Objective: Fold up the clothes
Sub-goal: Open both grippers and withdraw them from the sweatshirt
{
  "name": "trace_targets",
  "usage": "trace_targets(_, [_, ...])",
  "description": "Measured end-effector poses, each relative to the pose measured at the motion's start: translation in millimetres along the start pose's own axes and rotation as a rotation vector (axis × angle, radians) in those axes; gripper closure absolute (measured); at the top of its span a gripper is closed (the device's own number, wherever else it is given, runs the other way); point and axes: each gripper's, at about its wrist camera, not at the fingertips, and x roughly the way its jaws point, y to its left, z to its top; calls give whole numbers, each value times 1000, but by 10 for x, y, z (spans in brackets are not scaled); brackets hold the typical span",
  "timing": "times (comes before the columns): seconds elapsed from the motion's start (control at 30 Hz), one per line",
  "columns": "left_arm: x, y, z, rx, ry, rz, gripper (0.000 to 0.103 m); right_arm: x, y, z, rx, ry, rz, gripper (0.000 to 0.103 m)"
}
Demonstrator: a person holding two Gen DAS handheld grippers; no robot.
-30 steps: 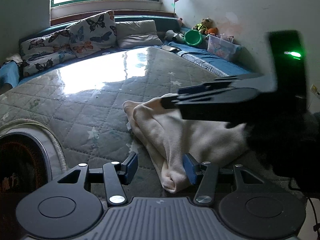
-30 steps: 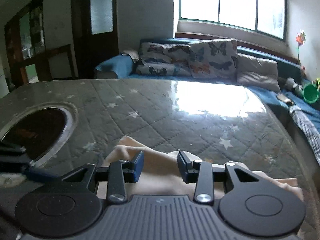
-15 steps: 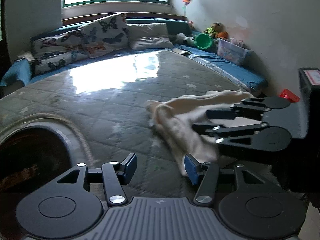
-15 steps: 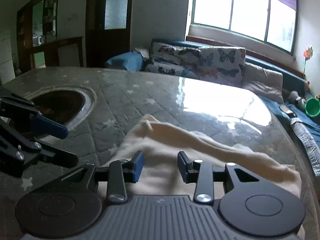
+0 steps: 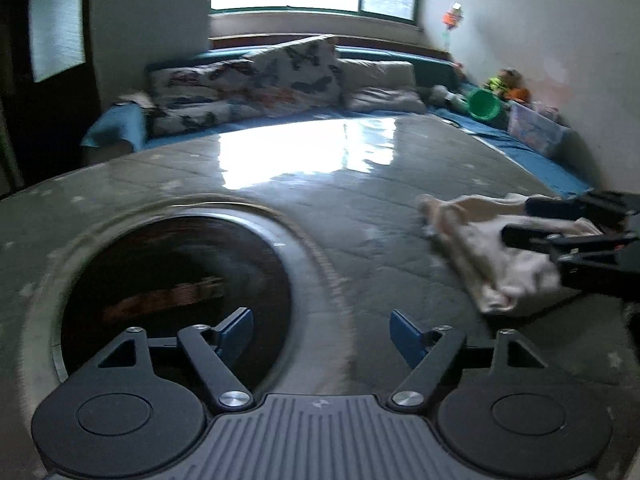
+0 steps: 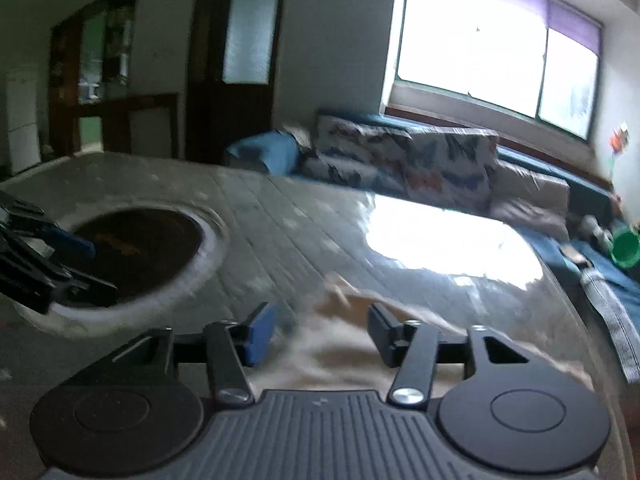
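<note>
A cream garment (image 5: 480,248) lies crumpled on the grey quilted surface (image 5: 360,208), at the right of the left wrist view. My left gripper (image 5: 322,332) is open and empty, well to the left of the garment, beside the round opening (image 5: 176,280). My right gripper (image 6: 322,334) is open and empty, just above the garment (image 6: 348,344). It also shows in the left wrist view (image 5: 516,220), over the garment's right part. The left gripper shows at the left edge of the right wrist view (image 6: 80,264).
A dark round opening with a pale rim (image 6: 140,248) is set in the surface at the left. Butterfly cushions (image 5: 256,84) line a blue bench under the window. A green bucket (image 5: 484,104) and a toy box (image 5: 536,128) stand at the far right.
Both grippers have opened wider. My left gripper has swung left, away from the garment, towards the round opening. My right gripper has lifted a little above the garment.
</note>
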Motion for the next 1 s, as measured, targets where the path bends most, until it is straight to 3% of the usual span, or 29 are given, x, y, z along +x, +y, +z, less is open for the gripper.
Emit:
trace_targets(0.13, [-157,195,-118,-12,-41,106,14,191,296,77,0,5,100,33])
trace_targets(0.2, [-216,301,-178,-26,-46,152,9,338,451,97,-8,20,141,23])
trace_targets(0.37, [-351,656,-342,-95,-52,253,4,691,708,155,4,75,204,20])
trace_targets(0.5, [-423,931,-489,-152,-62,346,1,880,884,134,-25,106,206,19])
trace_targets(0.73, [-511,1242,-679,-248,-67,401,0,1096,1069,95,-46,150,213,15])
trace_targets(1.0, [-473,1324,-744,-271,-54,407,0,1202,1157,118,-69,166,214,6])
